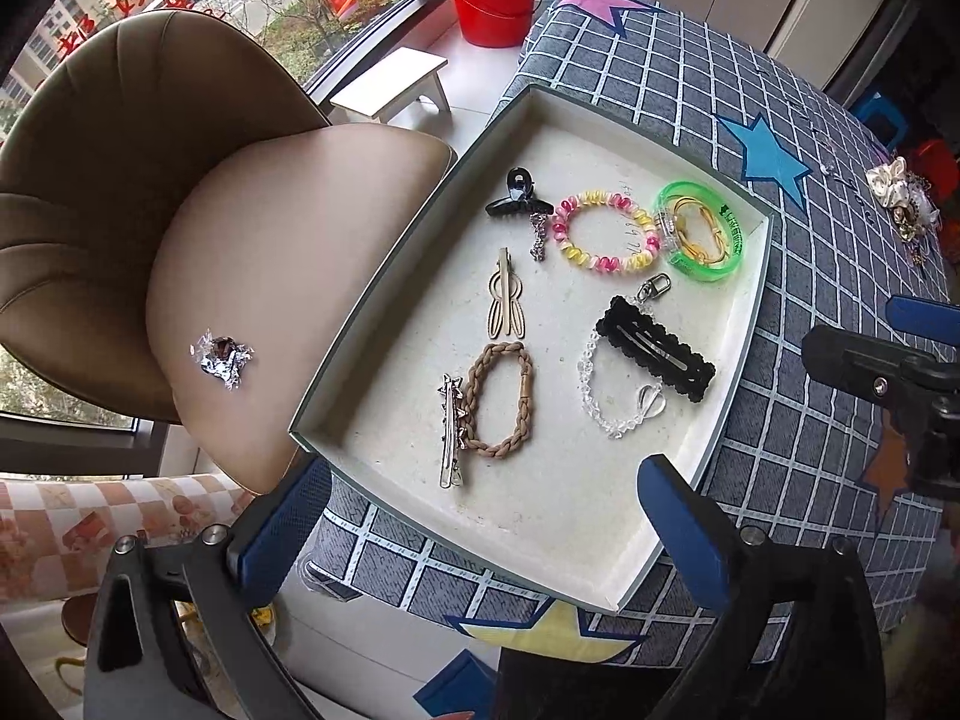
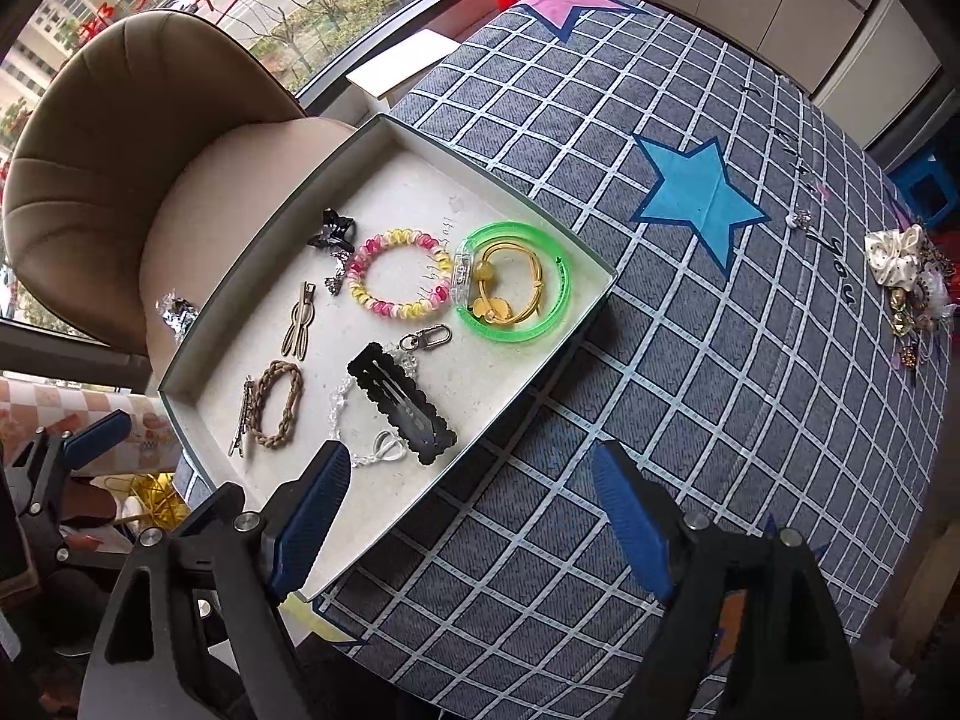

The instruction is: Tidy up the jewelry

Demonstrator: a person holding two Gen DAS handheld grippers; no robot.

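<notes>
A surface (image 2: 690, 360) under a grey checked cloth with coloured stars carries a shallow white tray (image 1: 600, 510) at its edge, beside a tan chair (image 1: 120, 180). The left hand-held gripper (image 1: 480, 516) hangs over the tray's near end, fingers spread wide with nothing between them; the right hand-held gripper (image 2: 474, 516) hangs over the tray's corner and the cloth, also spread and empty. Inside the tray lie a green bangle (image 1: 735, 240) ringing a yellow cord, a pink-and-yellow coil bracelet (image 1: 606, 234), a brown braided band (image 1: 501, 402), a black snap clip (image 1: 660, 348), a clear bead chain (image 1: 591, 378) and a black claw clip (image 1: 516, 195). A small pile of jewelry (image 2: 906, 282) sits well apart, at the cloth's far edge.
</notes>
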